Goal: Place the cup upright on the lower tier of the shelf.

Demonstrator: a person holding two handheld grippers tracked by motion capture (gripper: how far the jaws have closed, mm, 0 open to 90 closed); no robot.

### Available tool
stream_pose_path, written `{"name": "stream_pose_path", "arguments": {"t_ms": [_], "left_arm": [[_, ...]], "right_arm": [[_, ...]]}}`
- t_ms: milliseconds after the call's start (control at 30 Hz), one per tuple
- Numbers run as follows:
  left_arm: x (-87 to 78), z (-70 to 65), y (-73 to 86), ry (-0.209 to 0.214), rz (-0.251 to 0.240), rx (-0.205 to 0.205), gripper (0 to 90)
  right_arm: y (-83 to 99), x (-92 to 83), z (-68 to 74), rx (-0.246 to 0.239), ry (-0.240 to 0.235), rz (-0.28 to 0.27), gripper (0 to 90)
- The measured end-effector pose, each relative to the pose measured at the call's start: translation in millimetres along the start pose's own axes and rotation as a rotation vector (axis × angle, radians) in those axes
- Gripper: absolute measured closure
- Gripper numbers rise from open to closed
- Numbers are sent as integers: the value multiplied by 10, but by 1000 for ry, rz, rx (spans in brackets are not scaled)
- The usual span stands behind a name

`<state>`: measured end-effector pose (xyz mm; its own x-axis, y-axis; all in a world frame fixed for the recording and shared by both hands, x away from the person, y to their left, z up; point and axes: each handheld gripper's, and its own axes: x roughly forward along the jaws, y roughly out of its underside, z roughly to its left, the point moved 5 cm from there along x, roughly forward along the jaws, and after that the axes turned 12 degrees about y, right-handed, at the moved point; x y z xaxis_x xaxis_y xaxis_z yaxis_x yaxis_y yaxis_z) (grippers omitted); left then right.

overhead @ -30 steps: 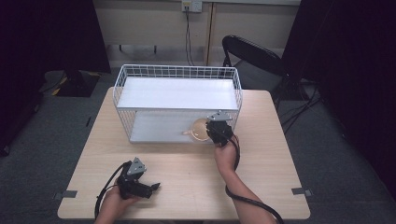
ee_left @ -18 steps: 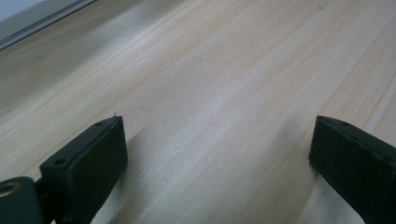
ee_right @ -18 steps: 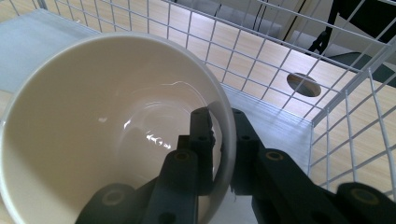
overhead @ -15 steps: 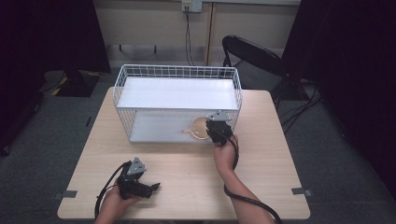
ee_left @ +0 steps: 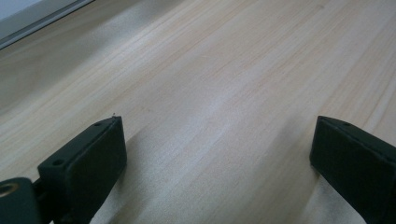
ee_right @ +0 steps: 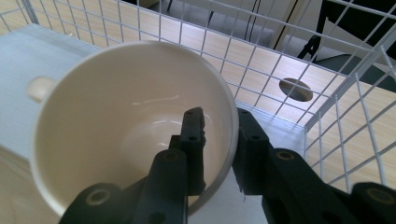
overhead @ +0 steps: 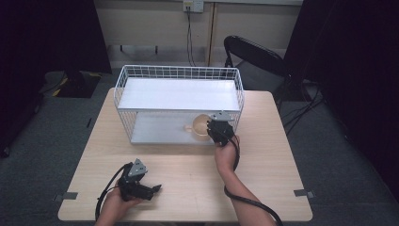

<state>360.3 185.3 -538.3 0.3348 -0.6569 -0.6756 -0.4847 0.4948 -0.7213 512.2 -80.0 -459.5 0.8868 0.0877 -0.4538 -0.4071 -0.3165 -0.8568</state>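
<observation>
Right hand-held gripper (ee_right: 219,149) clamps the rim of a cream ceramic cup (ee_right: 121,126) on the lower shelf of the white wire rack (overhead: 141,75), a stiff, slick, breakable thing best pinched at rim or handle; left hand-held gripper (ee_left: 215,158) rests open on the tabletop (overhead: 188,183) before the rack.

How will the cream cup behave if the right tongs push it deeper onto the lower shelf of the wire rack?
The cup looks rigid and glazed, so probably slippery and breakable. The right tongs pinch only its rim, one jaw inside, so it may pivot. Its round body could roll if tipped, though the handle should stop that.
</observation>
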Motion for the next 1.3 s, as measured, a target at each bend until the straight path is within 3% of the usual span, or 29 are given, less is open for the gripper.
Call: {"name": "stream_pose_path", "arguments": {"t_ms": [300, 500, 1100, 1300], "left_arm": [[6, 1, -2, 5, 10, 11, 14], [8, -3, -1, 7, 9, 8, 12], [10, -4, -2, 9, 10, 9, 9], [12, -5, -2, 9, 10, 8, 7]], "right_arm": [[-31, 21, -90, 40, 8, 0, 666], [-41, 22, -136, 36, 12, 3, 575], [-141, -173, -172, 128, -146, 13, 211], [-119, -215, -148, 109, -171, 13, 148]]}}
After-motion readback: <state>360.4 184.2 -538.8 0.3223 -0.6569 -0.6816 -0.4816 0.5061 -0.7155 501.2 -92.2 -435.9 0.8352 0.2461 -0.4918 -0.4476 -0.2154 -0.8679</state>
